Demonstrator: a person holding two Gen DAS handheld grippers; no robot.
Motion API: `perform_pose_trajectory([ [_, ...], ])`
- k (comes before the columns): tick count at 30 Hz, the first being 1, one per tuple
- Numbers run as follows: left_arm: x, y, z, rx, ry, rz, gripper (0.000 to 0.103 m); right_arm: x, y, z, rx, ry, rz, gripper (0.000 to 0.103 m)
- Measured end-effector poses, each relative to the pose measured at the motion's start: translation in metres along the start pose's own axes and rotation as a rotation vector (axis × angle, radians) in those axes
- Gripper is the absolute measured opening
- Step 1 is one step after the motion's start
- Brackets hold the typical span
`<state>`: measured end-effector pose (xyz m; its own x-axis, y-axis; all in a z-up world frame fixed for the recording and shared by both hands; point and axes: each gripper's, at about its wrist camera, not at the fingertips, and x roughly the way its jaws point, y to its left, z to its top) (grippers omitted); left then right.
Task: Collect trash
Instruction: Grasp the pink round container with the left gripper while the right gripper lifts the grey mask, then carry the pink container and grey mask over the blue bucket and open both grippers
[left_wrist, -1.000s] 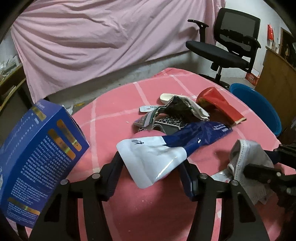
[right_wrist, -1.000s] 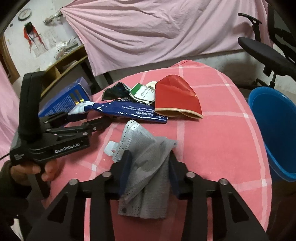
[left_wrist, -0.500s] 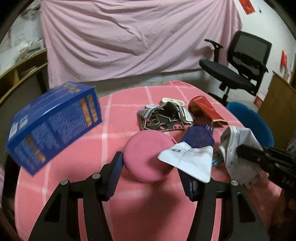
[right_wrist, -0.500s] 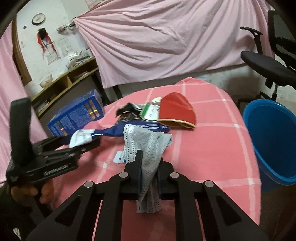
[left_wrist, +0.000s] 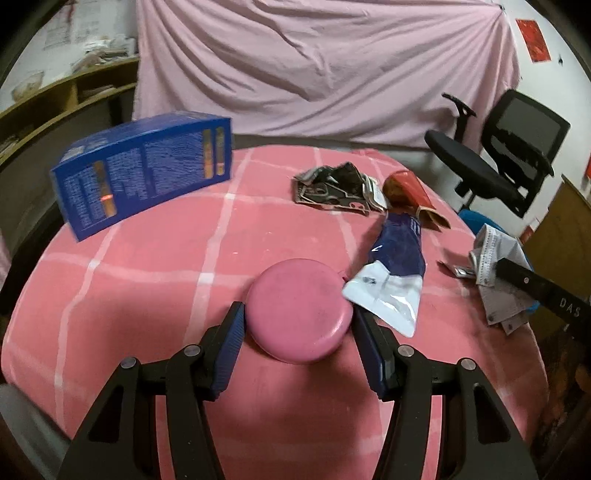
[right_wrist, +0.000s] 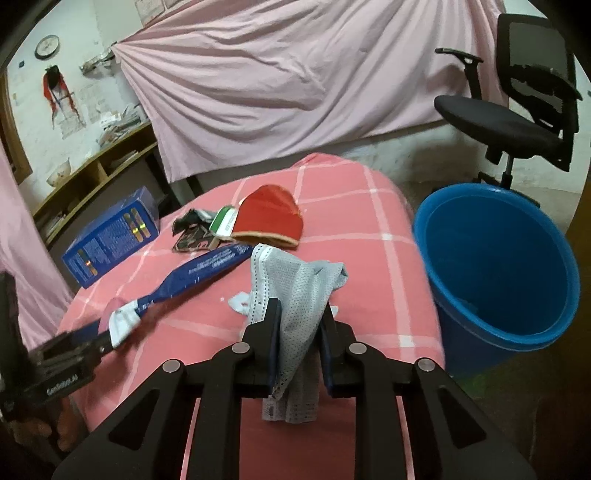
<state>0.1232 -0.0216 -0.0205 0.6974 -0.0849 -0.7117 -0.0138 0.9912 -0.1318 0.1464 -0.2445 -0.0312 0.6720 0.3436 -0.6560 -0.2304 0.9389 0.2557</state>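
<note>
My right gripper (right_wrist: 297, 334) is closed on the grey face mask (right_wrist: 295, 291): the cloth is pinched between the two fingers, its upper part fanning out above the tips and its lower end hanging below them. The fingers have just eased slightly apart, with the mask still pressed between the pads. The mask hangs over the pink checked desk (right_wrist: 369, 221), with the blue bucket (right_wrist: 495, 273) just beside the desk edge to the right.

My left gripper (left_wrist: 297, 332) stands at a middling width. A pink round disc (left_wrist: 299, 310) lies between its fingers; whether the pads touch its sides I cannot tell. The white end of the blue-and-white wrapper (left_wrist: 395, 273) lies just beside the right finger (left_wrist: 369, 350), outside the gap, overlapping the disc's rim.

Remaining on the desk: a red pouch (left_wrist: 406, 188) and a crumpled dark wrapper (left_wrist: 332, 184) at the far side, touching one another, and a blue box (left_wrist: 144, 173) at the far left edge.
</note>
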Motion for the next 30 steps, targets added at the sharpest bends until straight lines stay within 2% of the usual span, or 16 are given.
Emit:
perform_pose_trajectory([
  [3, -0.011, -0.002, -0.005, 0.005, -0.040, 0.030, 0.052, -0.001, -0.002, -0.002, 0.016, -0.002, -0.002, 0.018],
  [5, -0.016, -0.001, -0.007, -0.006, -0.059, 0.043, 0.052, -0.001, -0.004, -0.005, 0.024, 0.000, -0.001, 0.025],
  [8, -0.027, -0.002, -0.008, -0.018, -0.114, 0.065, 0.052, -0.007, -0.003, -0.005, 0.007, -0.028, -0.003, 0.023],
  [11, -0.031, -0.006, -0.005, -0.017, -0.137, 0.052, 0.052, -0.014, 0.001, -0.005, -0.021, -0.061, -0.020, 0.021],
  [15, -0.030, -0.010, -0.001, -0.012, -0.128, 0.034, 0.052, -0.010, 0.002, -0.006, -0.026, -0.041, 0.026, 0.024],
  [16, -0.029, -0.010, -0.002, -0.010, -0.123, 0.031, 0.052, -0.008, 0.003, -0.007, -0.033, -0.036, 0.025, 0.029],
  [19, -0.023, -0.015, -0.002, -0.003, -0.102, 0.017, 0.052, -0.006, 0.007, -0.009, -0.055, -0.023, 0.029, 0.033],
  [23, -0.018, -0.021, -0.002, 0.010, -0.089, -0.003, 0.052, -0.009, 0.014, -0.012, -0.098, -0.030, -0.008, 0.046],
  [25, -0.015, -0.025, -0.002, 0.019, -0.085, -0.012, 0.052, -0.010, 0.014, -0.014, -0.106, -0.034, -0.027, 0.046],
  [28, -0.009, -0.031, -0.003, 0.034, -0.070, -0.026, 0.052, -0.007, 0.012, -0.016, -0.107, -0.023, -0.055, 0.046],
  [30, -0.006, -0.035, -0.002, 0.043, -0.063, -0.033, 0.052, -0.007, 0.011, -0.016, -0.104, -0.020, -0.063, 0.029],
])
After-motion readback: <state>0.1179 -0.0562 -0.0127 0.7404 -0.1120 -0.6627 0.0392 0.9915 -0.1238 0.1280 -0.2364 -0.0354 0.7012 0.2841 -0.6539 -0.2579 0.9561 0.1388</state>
